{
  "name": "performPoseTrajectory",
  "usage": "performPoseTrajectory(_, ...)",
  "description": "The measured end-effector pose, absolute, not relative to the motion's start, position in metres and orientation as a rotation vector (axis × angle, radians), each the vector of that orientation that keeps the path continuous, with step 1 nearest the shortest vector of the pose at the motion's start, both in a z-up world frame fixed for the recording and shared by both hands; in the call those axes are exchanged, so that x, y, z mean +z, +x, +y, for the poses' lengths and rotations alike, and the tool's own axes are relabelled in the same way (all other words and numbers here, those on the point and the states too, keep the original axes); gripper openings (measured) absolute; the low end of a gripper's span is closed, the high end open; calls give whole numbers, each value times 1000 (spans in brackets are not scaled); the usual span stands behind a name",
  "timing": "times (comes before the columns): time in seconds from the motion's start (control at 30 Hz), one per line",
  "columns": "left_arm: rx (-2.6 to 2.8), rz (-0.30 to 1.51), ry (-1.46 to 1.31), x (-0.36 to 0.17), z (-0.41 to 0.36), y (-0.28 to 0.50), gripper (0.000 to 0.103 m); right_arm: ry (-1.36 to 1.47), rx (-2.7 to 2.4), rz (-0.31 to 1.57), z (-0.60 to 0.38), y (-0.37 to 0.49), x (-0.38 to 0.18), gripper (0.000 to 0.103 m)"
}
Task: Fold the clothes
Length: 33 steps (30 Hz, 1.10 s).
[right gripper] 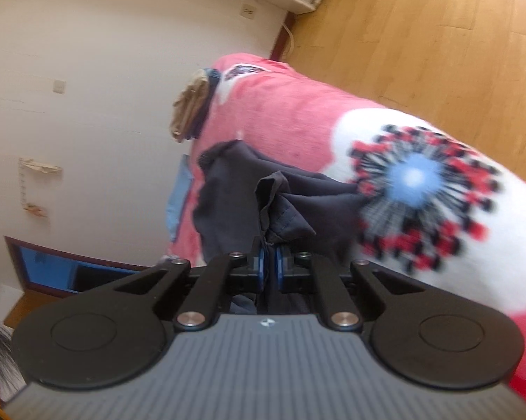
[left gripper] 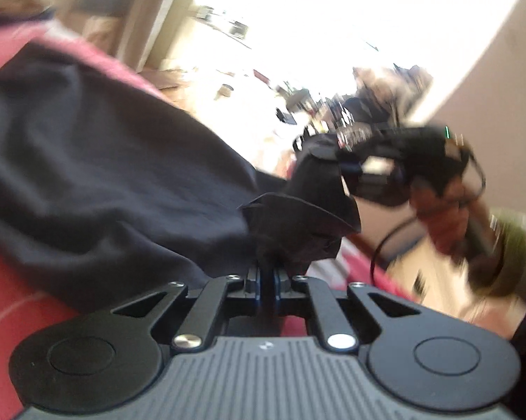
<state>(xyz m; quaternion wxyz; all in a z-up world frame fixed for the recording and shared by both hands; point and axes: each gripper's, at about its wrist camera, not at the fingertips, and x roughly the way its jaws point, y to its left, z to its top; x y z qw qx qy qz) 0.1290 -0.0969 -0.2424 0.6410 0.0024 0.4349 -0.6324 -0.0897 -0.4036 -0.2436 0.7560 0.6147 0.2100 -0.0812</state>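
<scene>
A dark navy garment (left gripper: 88, 161) lies bunched on a pink bed cover (left gripper: 4, 301). My left gripper (left gripper: 267, 271) is shut on a gathered edge of this cloth, which bunches up just past its fingers. In the left wrist view the right gripper (left gripper: 336, 161) appears further off, clamped on another corner of the same garment, a hand behind it. In the right wrist view my right gripper (right gripper: 269, 262) is shut on a fold of the navy garment (right gripper: 228, 203), the cloth pinched between its blue pads (right gripper: 261, 262) and trailing back over the bed cover (right gripper: 280, 105).
The bed cover has a white patch with a blue, red and black flower print (right gripper: 417, 189). Wooden floor (right gripper: 438, 35) lies beside the bed, a white wall (right gripper: 105, 70) past its end. Both views are tilted and blurred. A folded tan item (right gripper: 189, 108) sits at the bed's far edge.
</scene>
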Motion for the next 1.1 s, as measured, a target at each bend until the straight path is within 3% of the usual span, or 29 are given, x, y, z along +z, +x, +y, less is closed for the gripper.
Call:
performPoseTrajectory(0.4,-1285,1127,-293,-270,-74,194,8,1362,-51,420,-412,10,-247,5)
performPoseTrajectory(0.43,-1294,1146,-293,-272,-75,193,10,1365,-56,424,-412,11,-249,5)
performPoseTrajectory(0.5,-1310,1163,-282,-275,-77,190,30,1374,-68,434,-412,12,-254,5)
performPoseTrajectory(0.57,-1325,1165,-283,-276,-80,187,42,1384,-79,440,-411,11,-259,5)
performPoseTrajectory(0.7,-1345,1173,-291,-274,-86,184,55,1403,-99,436,-412,7,-266,5)
performPoseTrajectory(0.77,-1342,1177,-294,-266,-92,186,55,1409,-102,432,-413,6,-267,5)
performPoseTrajectory(0.93,-1302,1173,-305,-266,-106,188,52,1403,-97,427,-412,5,-267,5)
performPoseTrajectory(1.03,-1273,1171,-297,-269,-108,191,16,1404,-97,422,-413,4,-268,5)
performPoseTrajectory(1.1,-1258,1146,-293,-267,-104,192,8,1408,-98,418,-413,4,-269,5)
